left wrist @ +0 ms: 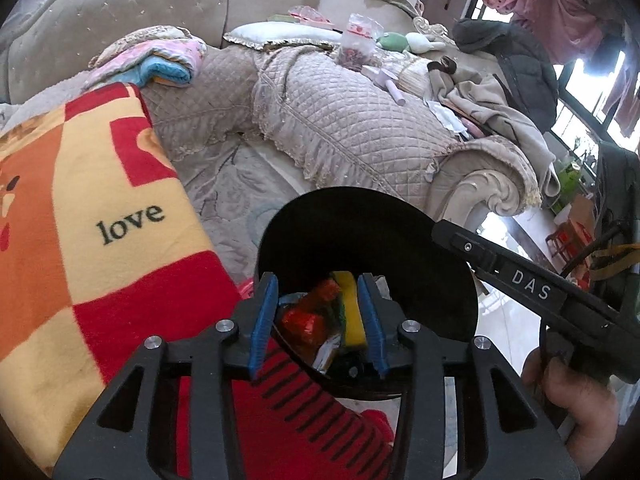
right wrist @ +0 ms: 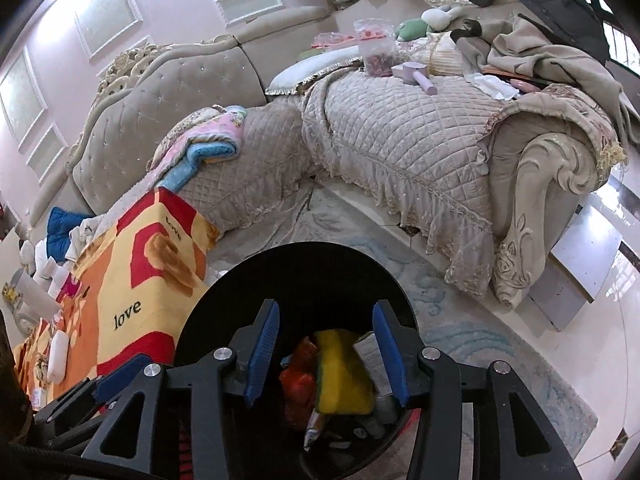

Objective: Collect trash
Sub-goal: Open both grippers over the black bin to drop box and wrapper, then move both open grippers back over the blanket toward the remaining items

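A black round bin [left wrist: 360,224] [right wrist: 304,276] stands below both grippers. Inside lie a yellow sponge [left wrist: 352,320] [right wrist: 344,376], a crumpled red wrapper [left wrist: 308,316] [right wrist: 298,384] and a white paper piece [right wrist: 370,352]. My left gripper [left wrist: 318,282] hangs over the bin's near rim, open, its blue pads clear of the trash. My right gripper [right wrist: 326,308] is also above the bin's mouth and open, with nothing held. In the left wrist view its black body [left wrist: 520,280] reaches in from the right, with a hand [left wrist: 572,400] behind it.
A red, orange and cream "love" blanket [left wrist: 100,220] [right wrist: 132,280] drapes a surface left of the bin. A quilted beige sofa [left wrist: 340,120] [right wrist: 400,128] beyond carries a plastic snack bag [left wrist: 356,44], a lilac scoop [right wrist: 416,74] and heaped clothes [left wrist: 480,96]. A pale rug [right wrist: 460,320] covers the floor.
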{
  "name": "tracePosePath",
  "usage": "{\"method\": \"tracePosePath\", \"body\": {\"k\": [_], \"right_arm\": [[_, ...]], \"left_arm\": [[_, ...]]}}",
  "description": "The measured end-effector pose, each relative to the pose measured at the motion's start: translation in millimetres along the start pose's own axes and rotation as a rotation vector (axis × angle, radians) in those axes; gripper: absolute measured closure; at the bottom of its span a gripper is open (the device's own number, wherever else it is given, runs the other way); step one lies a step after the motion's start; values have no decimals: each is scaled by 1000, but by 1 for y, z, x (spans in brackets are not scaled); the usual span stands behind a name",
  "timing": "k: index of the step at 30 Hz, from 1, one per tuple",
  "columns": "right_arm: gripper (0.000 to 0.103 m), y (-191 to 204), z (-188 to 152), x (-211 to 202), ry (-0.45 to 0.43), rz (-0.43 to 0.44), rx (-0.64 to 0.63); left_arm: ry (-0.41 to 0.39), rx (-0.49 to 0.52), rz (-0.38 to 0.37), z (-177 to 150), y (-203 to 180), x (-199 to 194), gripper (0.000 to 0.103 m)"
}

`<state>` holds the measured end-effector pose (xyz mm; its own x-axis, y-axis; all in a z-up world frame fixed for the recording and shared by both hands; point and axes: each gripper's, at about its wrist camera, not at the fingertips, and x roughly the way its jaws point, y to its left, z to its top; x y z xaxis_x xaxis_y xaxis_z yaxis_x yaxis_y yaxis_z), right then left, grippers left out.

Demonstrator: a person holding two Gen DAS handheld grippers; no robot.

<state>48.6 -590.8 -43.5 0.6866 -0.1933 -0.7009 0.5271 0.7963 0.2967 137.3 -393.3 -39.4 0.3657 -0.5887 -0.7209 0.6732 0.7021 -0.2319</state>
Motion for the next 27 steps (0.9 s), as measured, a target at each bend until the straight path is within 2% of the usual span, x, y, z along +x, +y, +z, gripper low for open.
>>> {"method": "tracePosePath", "body": {"k": [8,15,19,21,23,25,27], "right_arm": [[56,8,3,-5,-30,-4,-6],[56,31,2,-12,-66,15,-13],[56,55,-2,-16,-100,45,-18],[56,75,-7,-15,-99,83,-34],[56,99,-15,-14,-94,136,-72],[55,128,-24,-13,-84,182,-142],[55,155,-34,-11,-72,219,-216]], "left_arm": [[-15,-30,8,1,8,-6,64],[-33,-50,30,-2,18,-20,64],[-97,-100,83,-2,42,-59,64],[-146,-147,124,-2,69,-93,63],[-185,-198,176,-5,99,-124,58],[-222,-257,223,-13,136,-155,33],[-261,-332,302,-26,183,-188,31]]}}
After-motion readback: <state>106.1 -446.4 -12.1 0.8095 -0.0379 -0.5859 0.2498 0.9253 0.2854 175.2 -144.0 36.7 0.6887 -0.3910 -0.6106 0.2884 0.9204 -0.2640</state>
